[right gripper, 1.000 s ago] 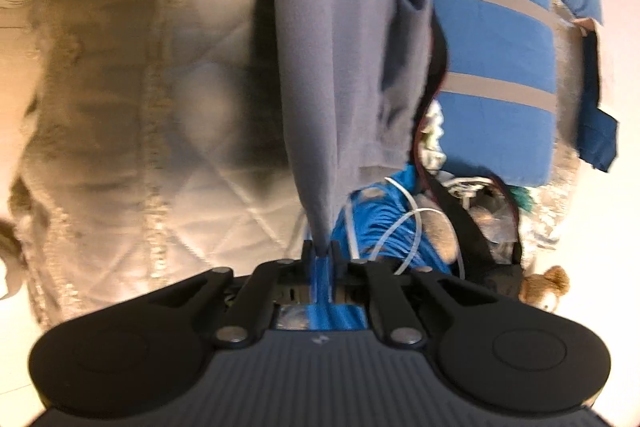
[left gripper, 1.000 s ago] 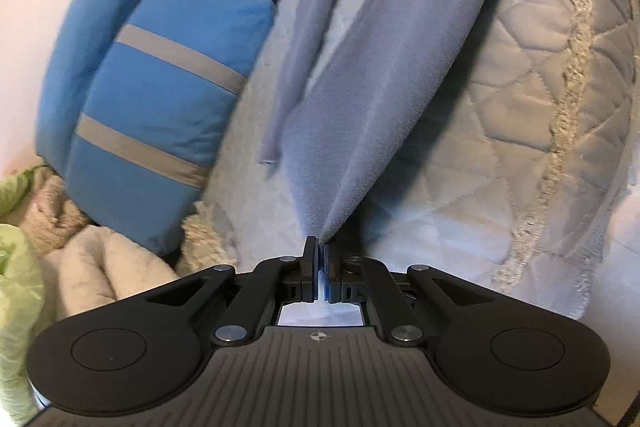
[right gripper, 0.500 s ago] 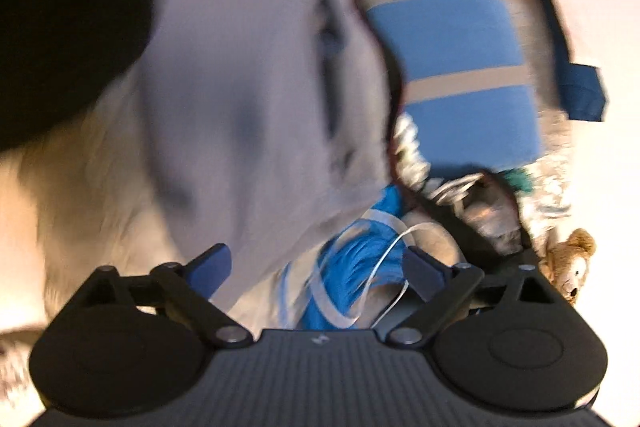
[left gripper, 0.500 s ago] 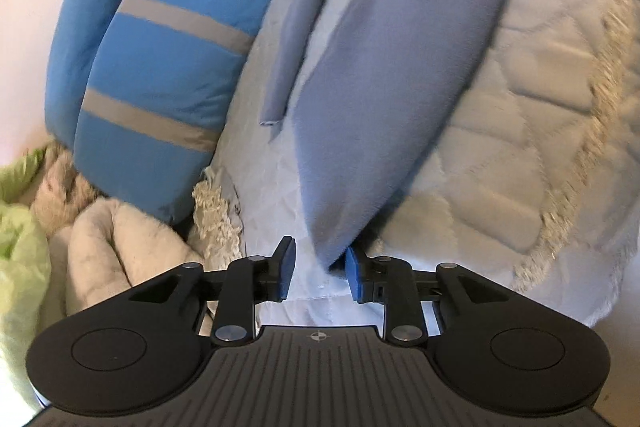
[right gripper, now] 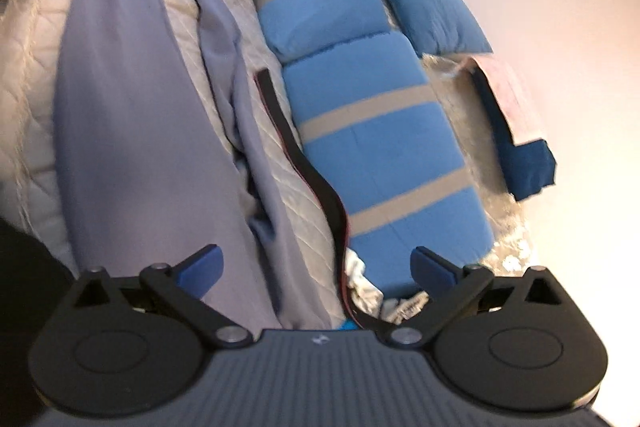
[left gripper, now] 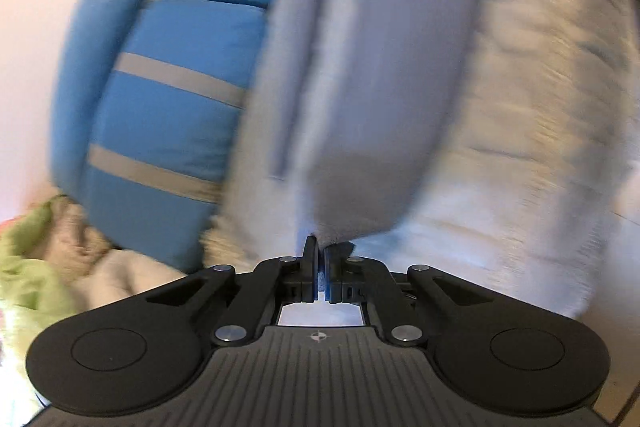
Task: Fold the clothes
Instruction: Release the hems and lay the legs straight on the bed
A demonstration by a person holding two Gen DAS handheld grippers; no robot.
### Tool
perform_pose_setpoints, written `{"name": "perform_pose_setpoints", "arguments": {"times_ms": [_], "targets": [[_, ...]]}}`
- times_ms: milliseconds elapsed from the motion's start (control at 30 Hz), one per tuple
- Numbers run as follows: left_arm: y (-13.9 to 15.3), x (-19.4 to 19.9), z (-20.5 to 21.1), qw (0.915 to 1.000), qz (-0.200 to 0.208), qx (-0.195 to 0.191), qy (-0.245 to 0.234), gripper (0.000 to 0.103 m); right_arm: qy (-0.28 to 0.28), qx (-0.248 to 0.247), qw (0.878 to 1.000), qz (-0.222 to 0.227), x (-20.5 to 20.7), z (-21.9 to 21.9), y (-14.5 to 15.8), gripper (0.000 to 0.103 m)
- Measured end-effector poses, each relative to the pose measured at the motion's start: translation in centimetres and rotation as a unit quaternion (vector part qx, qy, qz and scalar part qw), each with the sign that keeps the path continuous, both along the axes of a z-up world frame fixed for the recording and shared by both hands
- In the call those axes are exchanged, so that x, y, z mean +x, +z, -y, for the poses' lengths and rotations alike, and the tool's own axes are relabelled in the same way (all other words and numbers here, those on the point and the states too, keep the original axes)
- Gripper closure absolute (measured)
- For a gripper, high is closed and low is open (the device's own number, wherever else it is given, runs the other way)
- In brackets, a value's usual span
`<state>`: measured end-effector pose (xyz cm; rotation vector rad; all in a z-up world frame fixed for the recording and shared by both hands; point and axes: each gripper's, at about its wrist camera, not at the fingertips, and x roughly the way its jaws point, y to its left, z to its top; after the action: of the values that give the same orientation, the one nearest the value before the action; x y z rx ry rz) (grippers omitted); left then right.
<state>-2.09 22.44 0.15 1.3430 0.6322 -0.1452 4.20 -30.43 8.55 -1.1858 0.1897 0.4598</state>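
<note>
A grey-lavender garment [left gripper: 380, 99] lies lengthwise on a pale quilted bedspread [left gripper: 540, 147]. Its near edge comes down to my left gripper [left gripper: 319, 253], whose jaws are closed, pinching that edge; the view is motion-blurred. In the right wrist view the same garment [right gripper: 120, 107] lies flat, with a narrower strip of it [right gripper: 216, 39] alongside. My right gripper [right gripper: 316, 261] hovers above the garment's near end. Its jaws are opening wide, and nothing is pressed between the blue pads [right gripper: 202, 265].
A blue cushion with grey stripes [right gripper: 360, 127] lies beside the garment, also in the left wrist view [left gripper: 160, 107]. A black strap [right gripper: 296, 147] runs between cushion and quilt. Green cloth [left gripper: 28, 267] and beige fleece [left gripper: 120, 279] are piled at the left. A dark blue item [right gripper: 528, 167] sits by the wall.
The left gripper opened, dropped the garment's tip, then shut again on its near edge. The right gripper released the garment, opened wide, rose and rolled; the garment now lies on the quilt.
</note>
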Motion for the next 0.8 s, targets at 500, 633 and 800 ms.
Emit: {"name": "perform_pose_setpoints", "arguments": {"times_ms": [500,633,800], "targets": [[-0.3,-2.1,-0.5,0.996,-0.058,-0.063,0.025,0.072,0.033,0.054,0.997,-0.044,-2.0,-6.2,-1.4,0.0],[3.2,-1.9,-2.8,0.9782,-0.058,-0.187,0.069,0.06,0.04,0.061,0.996,-0.055,-2.7,-6.6,-1.9,0.0],[6.7,0.9,-6.3,0.9395,-0.002,-0.313,0.139,0.06,0.028,0.092,0.992,-0.077,-2.6,-7.2,-2.3,0.0]]}}
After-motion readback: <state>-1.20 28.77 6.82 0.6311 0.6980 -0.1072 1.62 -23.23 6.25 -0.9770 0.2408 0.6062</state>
